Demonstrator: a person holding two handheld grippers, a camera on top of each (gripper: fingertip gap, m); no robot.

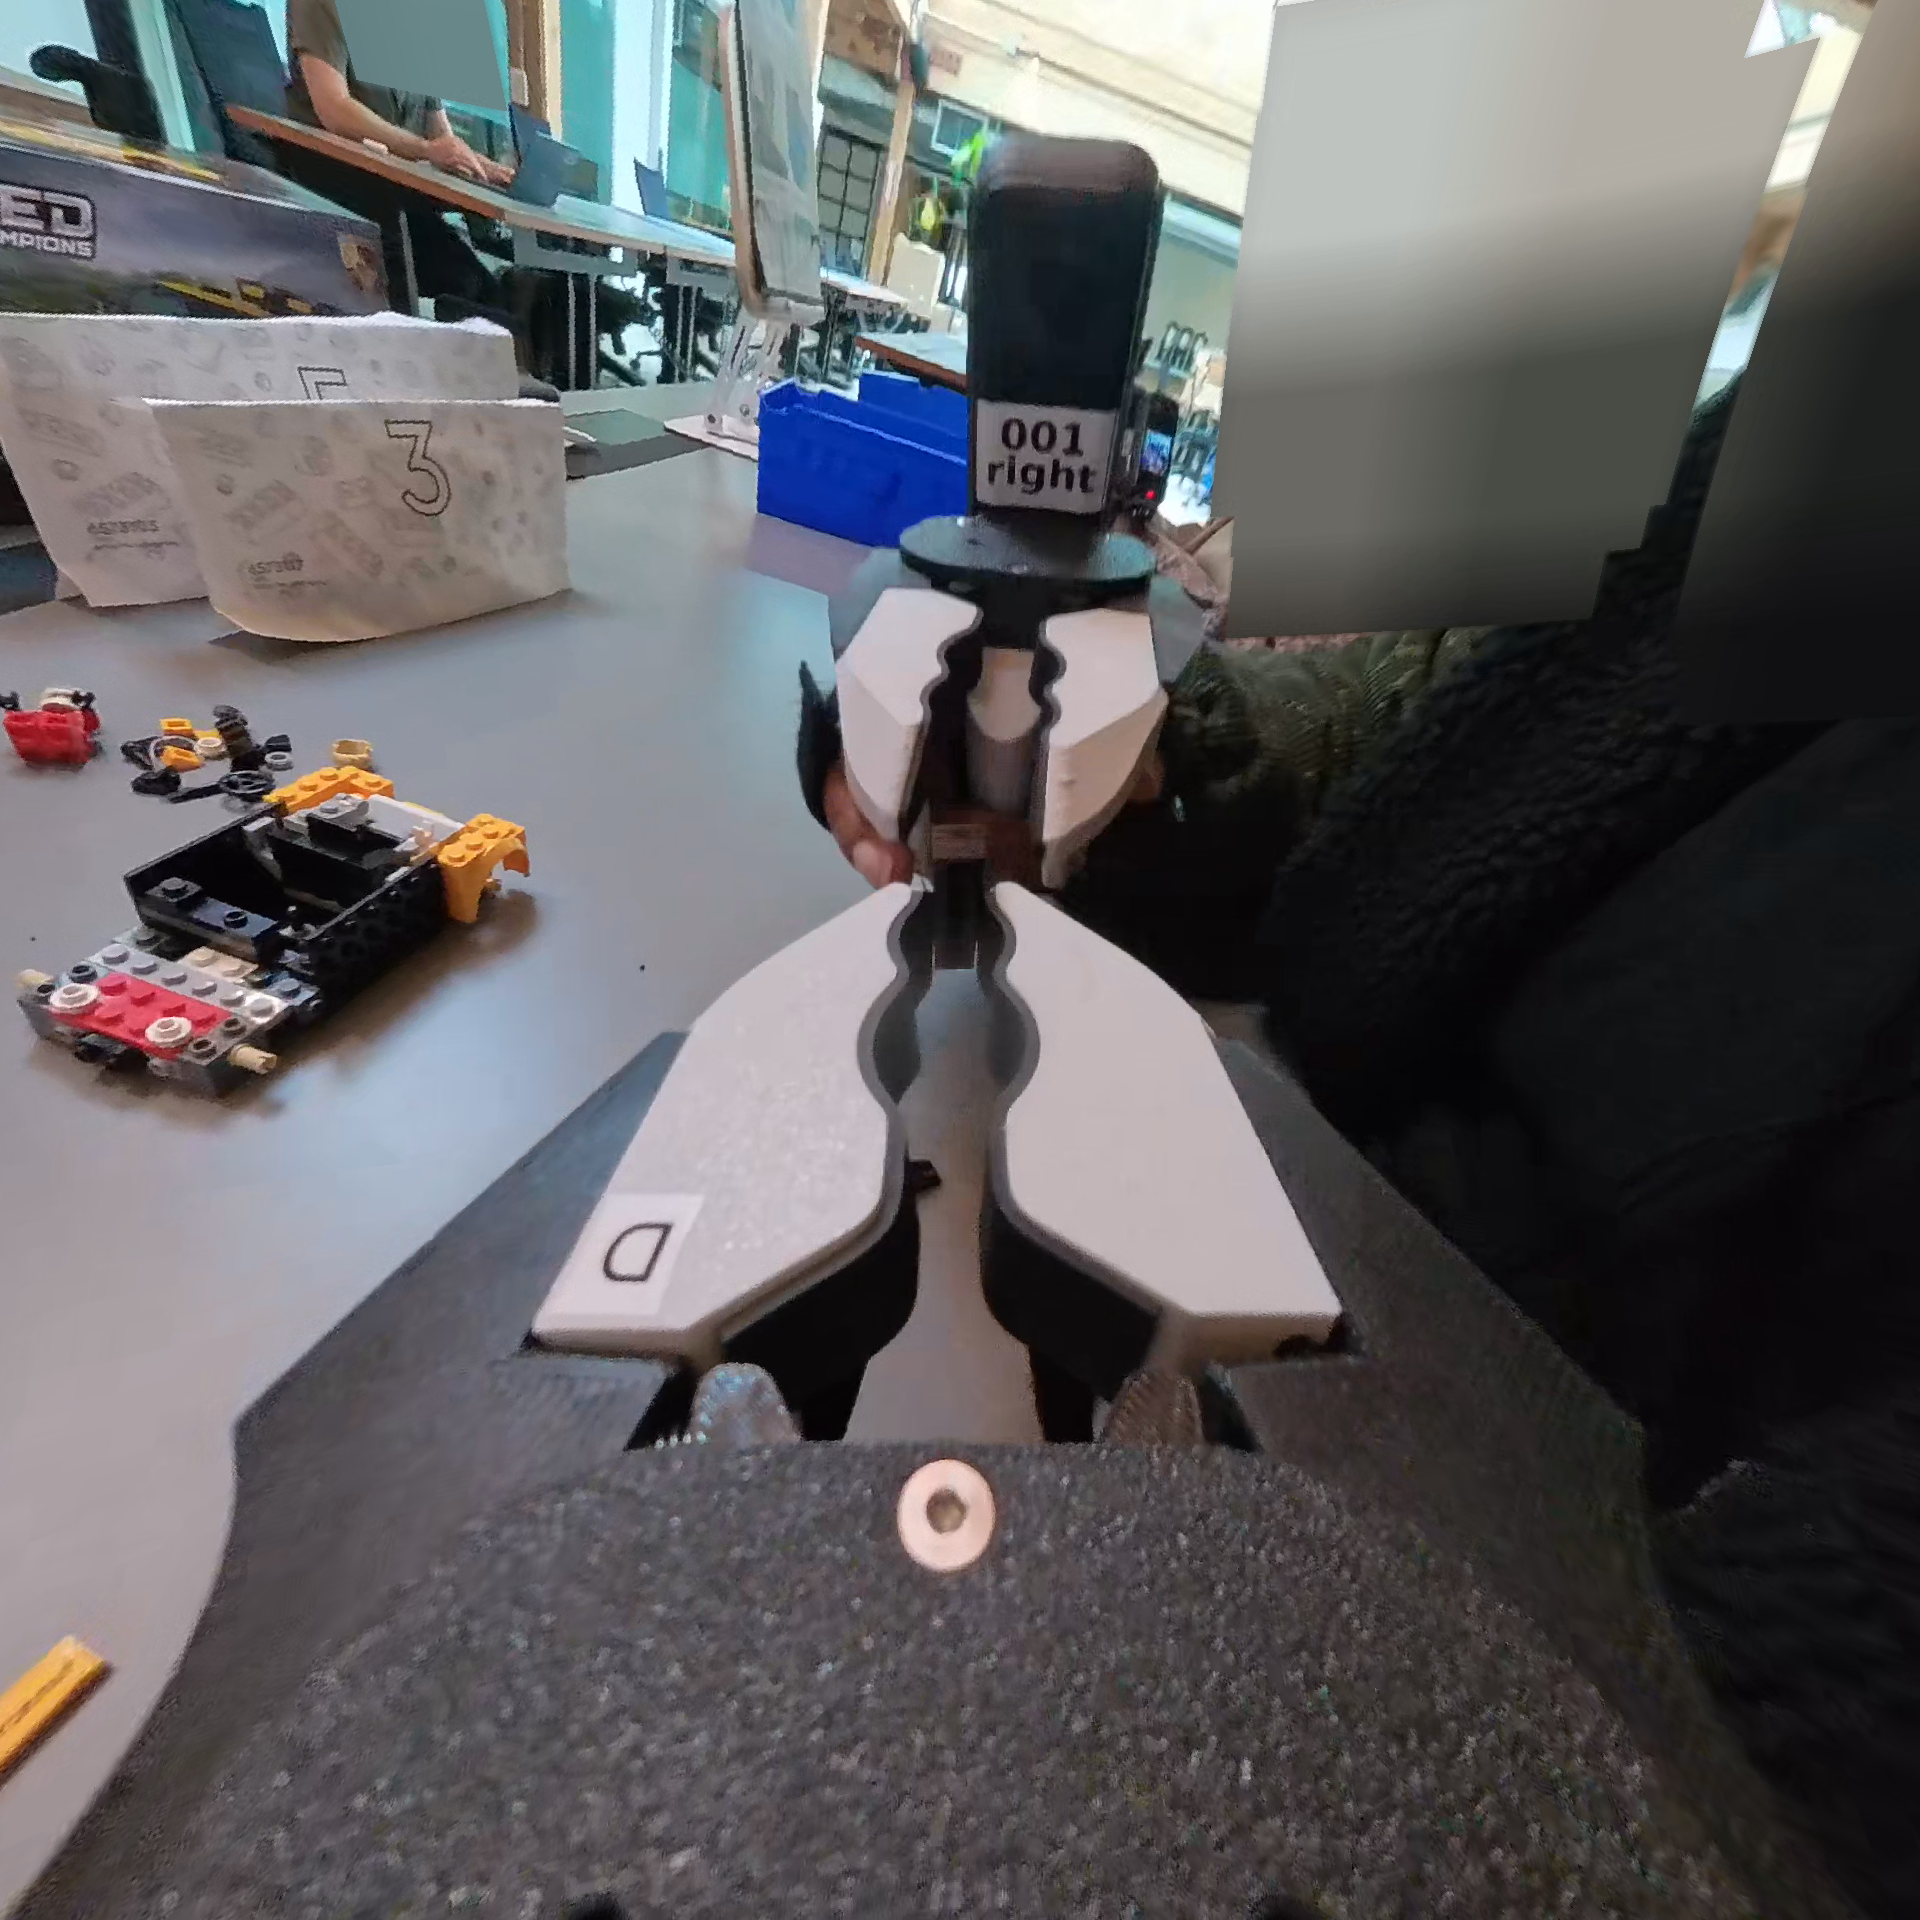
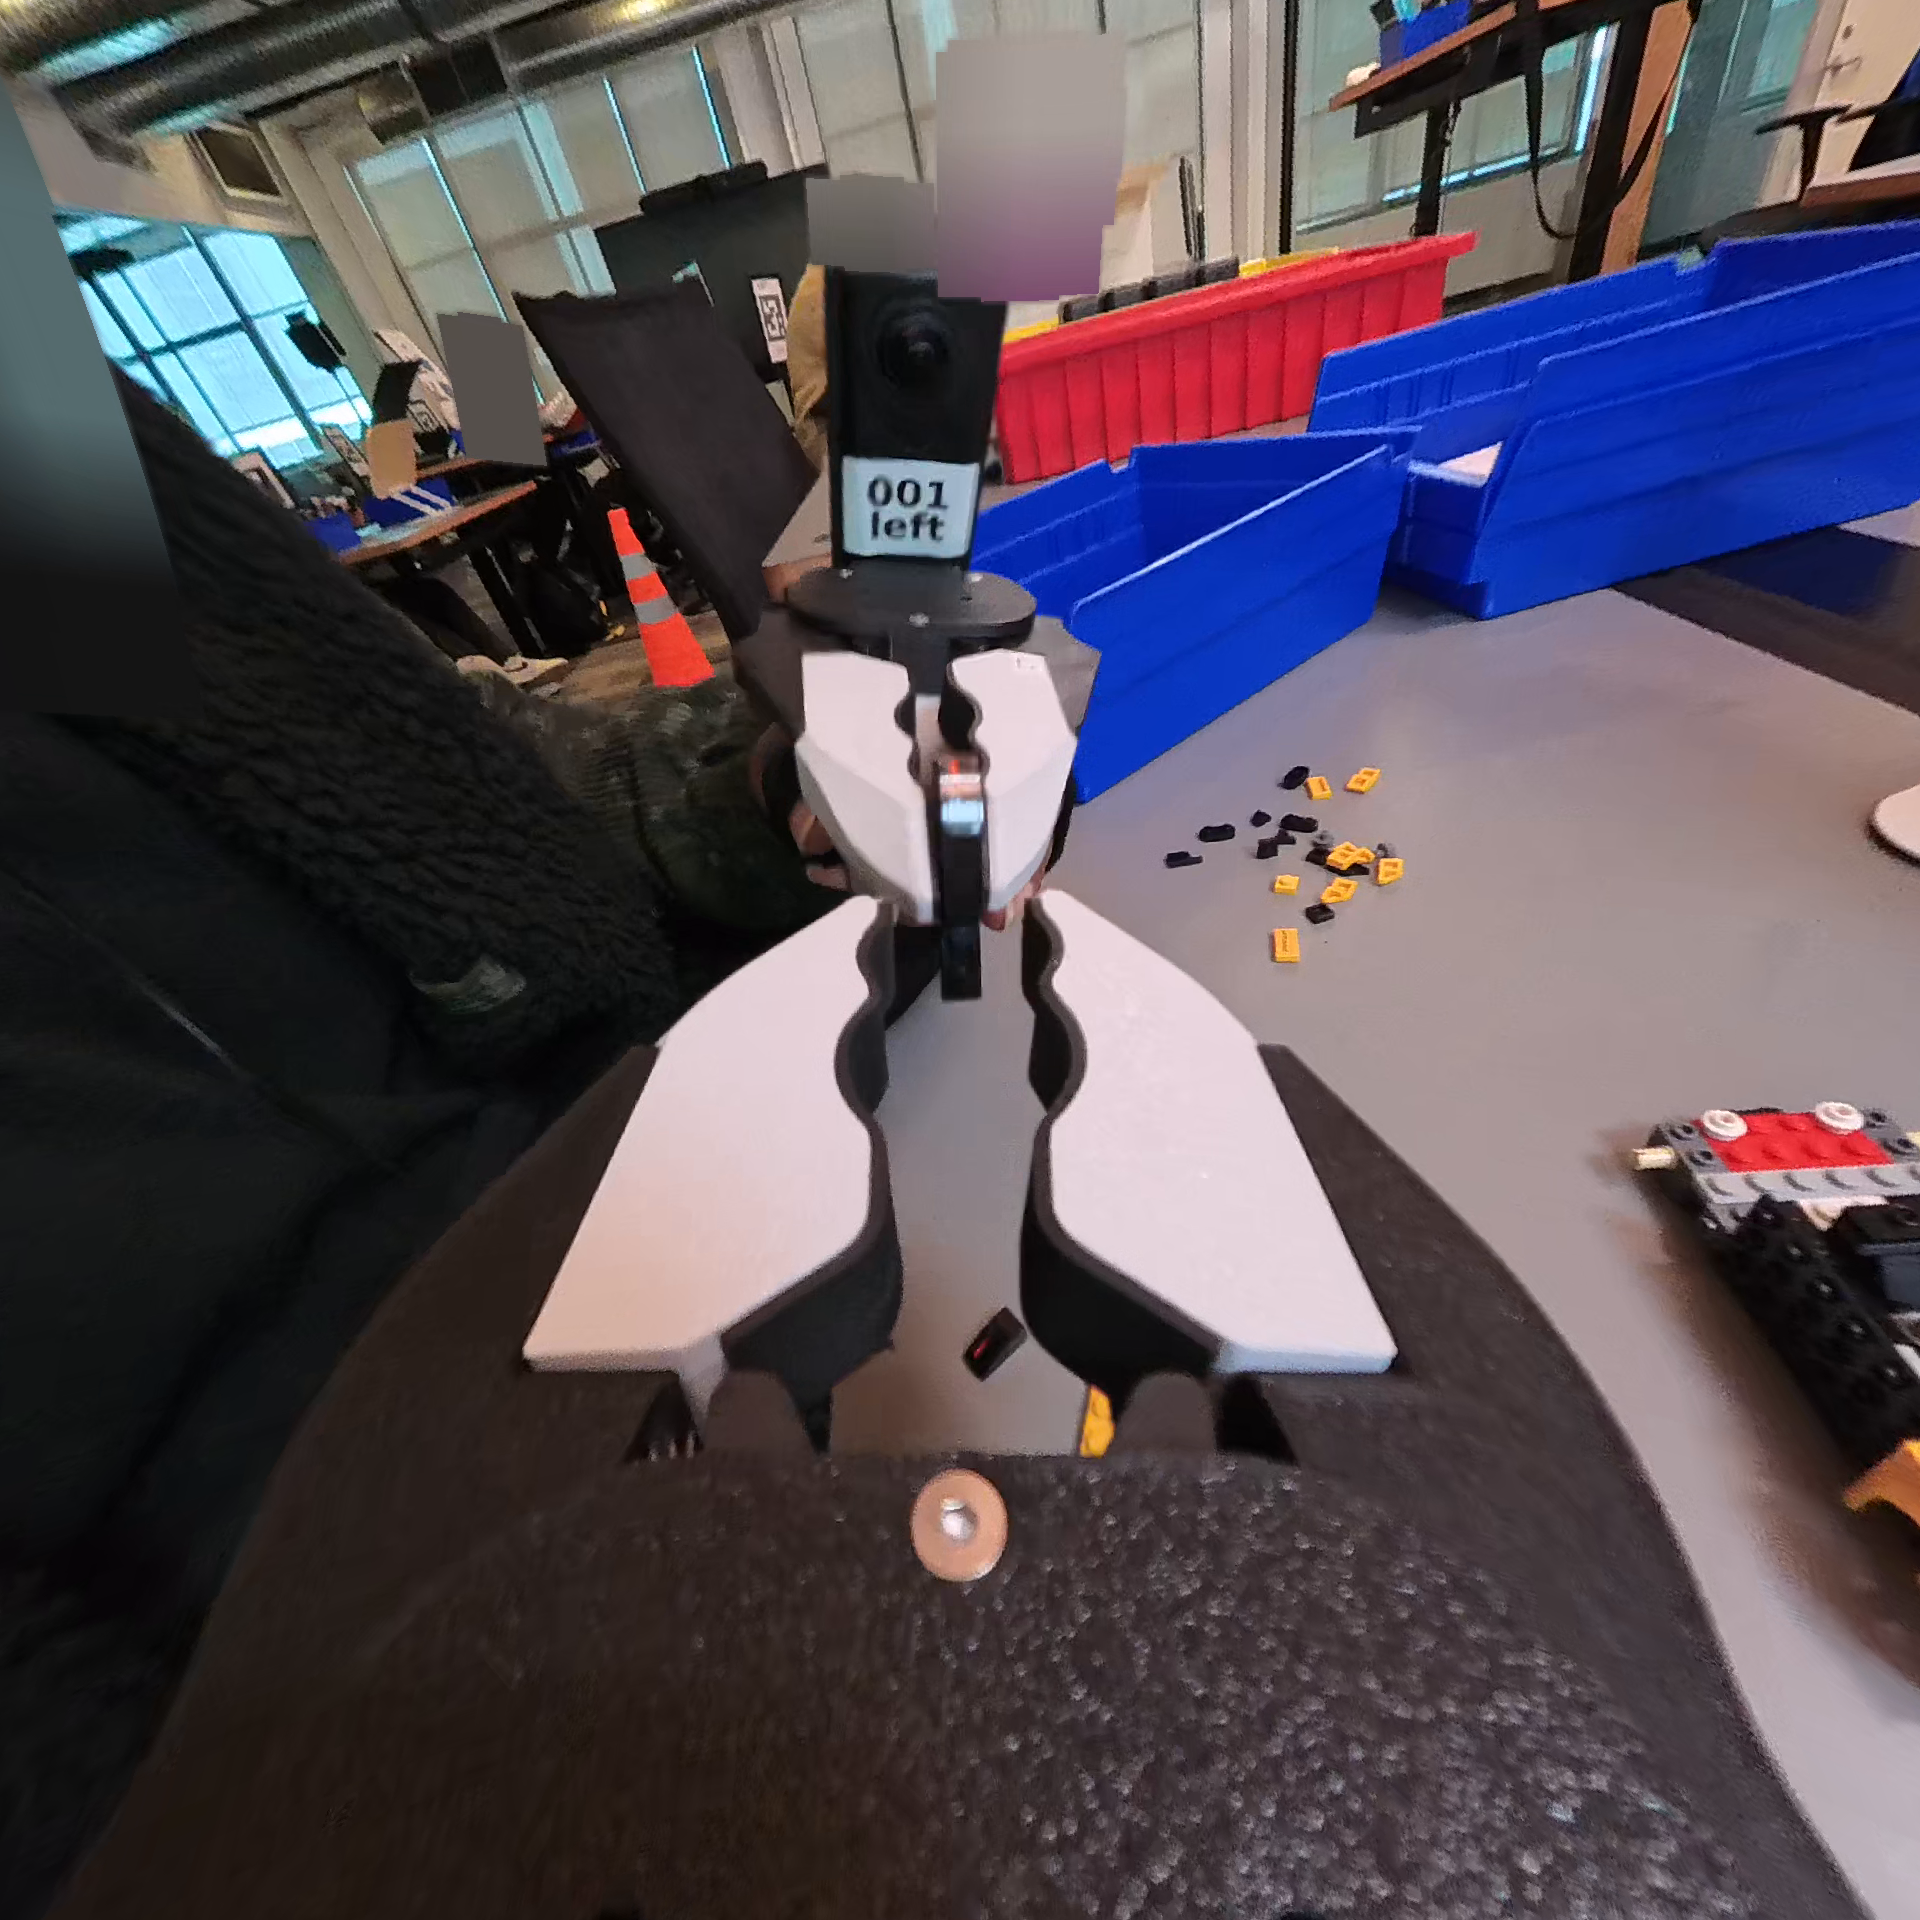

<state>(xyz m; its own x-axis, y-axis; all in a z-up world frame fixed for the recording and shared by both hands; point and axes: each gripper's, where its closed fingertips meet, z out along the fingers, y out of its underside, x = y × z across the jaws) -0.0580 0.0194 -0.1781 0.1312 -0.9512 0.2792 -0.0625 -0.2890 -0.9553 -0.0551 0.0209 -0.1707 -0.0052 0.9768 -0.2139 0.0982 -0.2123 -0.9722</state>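
Two grippers meet tip to tip above the grey table (image 1: pixel 623 727).

Left wrist view: the left gripper (image 1: pixel 951 906) stands narrow around a thin black piece (image 1: pixel 954 940). A part-built brick car (image 1: pixel 260 914) and printed paper bags (image 1: pixel 364 509) lie well to its left.

Right wrist view: the right gripper (image 2: pixel 956 920) stands apart, its pads clear of the piece. Loose black and yellow pieces (image 2: pixel 1320 852) lie nearby. Each camera mast carries a white label (image 2: pixel 907 509).

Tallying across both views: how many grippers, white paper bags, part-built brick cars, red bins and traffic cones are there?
Grippers: 2, the left gripper and the right gripper
White paper bags: 2
Part-built brick car: 1
Red bin: 1
Traffic cone: 1
Total: 7
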